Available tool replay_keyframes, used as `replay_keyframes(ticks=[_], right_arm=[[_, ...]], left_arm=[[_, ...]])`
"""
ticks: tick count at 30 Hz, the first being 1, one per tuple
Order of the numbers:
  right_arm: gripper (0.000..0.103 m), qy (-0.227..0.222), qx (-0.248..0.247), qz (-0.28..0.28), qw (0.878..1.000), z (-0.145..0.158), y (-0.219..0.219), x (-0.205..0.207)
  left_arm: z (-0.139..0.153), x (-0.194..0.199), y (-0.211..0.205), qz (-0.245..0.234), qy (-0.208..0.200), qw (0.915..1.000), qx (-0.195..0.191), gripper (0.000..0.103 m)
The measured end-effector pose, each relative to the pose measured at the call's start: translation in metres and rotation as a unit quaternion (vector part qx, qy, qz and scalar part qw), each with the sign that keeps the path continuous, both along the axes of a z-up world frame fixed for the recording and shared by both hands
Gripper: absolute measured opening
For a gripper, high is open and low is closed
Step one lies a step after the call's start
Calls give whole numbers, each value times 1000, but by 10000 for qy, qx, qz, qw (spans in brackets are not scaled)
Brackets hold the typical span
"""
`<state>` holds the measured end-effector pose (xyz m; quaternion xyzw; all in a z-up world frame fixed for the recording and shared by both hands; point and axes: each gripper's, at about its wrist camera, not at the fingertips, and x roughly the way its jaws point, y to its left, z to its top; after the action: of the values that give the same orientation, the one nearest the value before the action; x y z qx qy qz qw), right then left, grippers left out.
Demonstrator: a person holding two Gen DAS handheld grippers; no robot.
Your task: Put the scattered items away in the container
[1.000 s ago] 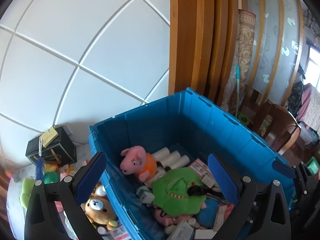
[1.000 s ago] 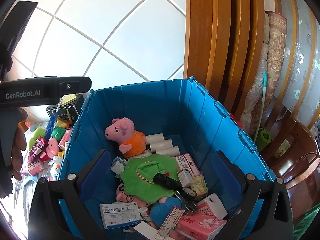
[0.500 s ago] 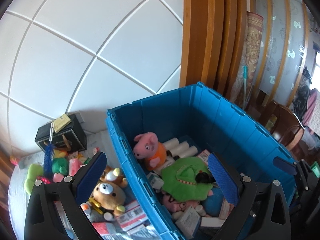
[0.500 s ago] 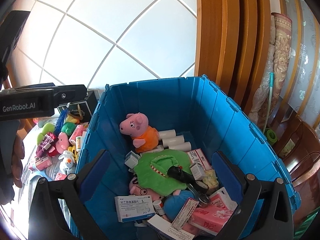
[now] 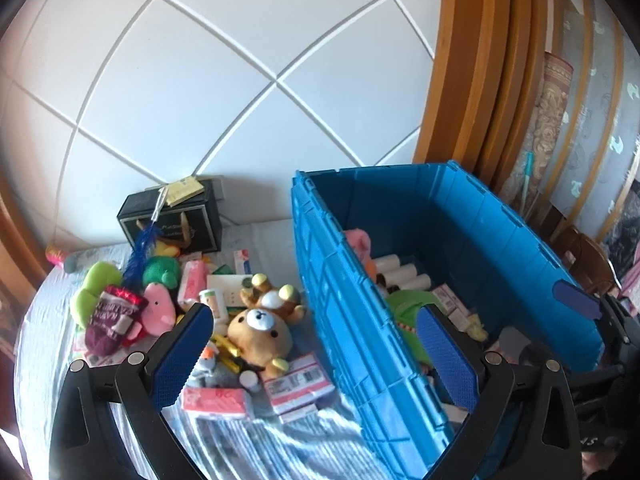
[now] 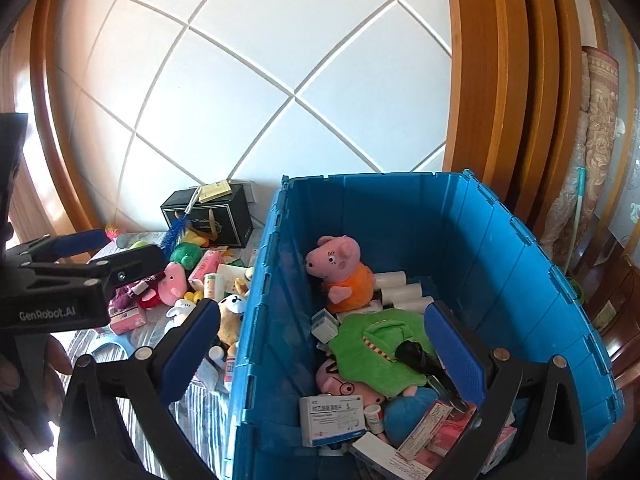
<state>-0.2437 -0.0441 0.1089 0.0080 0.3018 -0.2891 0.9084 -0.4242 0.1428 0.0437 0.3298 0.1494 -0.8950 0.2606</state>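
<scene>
The blue bin [image 5: 340,280] stands at the right of a striped cloth. My left gripper [image 5: 312,320] is open and empty, straddling the bin's left wall above a brown bear plush [image 5: 260,328]. Around the bear lie a pink pig toy [image 5: 158,312], green plush toys [image 5: 160,272], a maroon pouch [image 5: 112,320] and small cartons [image 5: 296,380]. My right gripper [image 6: 322,312] is open and empty over the blue bin [image 6: 500,240]. Inside are a pink pig plush [image 6: 340,268], a green plush [image 6: 376,348], white rolls [image 6: 400,292] and a medicine box [image 6: 334,418]. The left gripper [image 6: 132,246] shows at the left edge.
A black gift box [image 5: 172,220] with a blue feather stands against the white tiled wall behind the pile. A wooden door frame [image 5: 480,80] rises behind the bin, and wooden chairs [image 5: 580,256] stand to its right. A hand [image 6: 56,360] holds the left gripper's handle.
Both views have swung left, so the pile of toys and cartons beside the bin has come into sight. The left gripper moved from over the bin to over its left wall. Both grippers stayed open.
</scene>
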Motion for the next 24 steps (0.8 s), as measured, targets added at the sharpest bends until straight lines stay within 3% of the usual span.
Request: replay_keyframes(ticks=[13, 24], right_arm=[[103, 63, -286, 444, 9986, -12, 148, 34], [103, 237, -187, 611, 9977, -51, 289, 55]], left_arm=[[3, 168, -41, 813, 308, 9962, -46, 103], [-19, 341, -87, 1634, 6, 9864, -157, 103]])
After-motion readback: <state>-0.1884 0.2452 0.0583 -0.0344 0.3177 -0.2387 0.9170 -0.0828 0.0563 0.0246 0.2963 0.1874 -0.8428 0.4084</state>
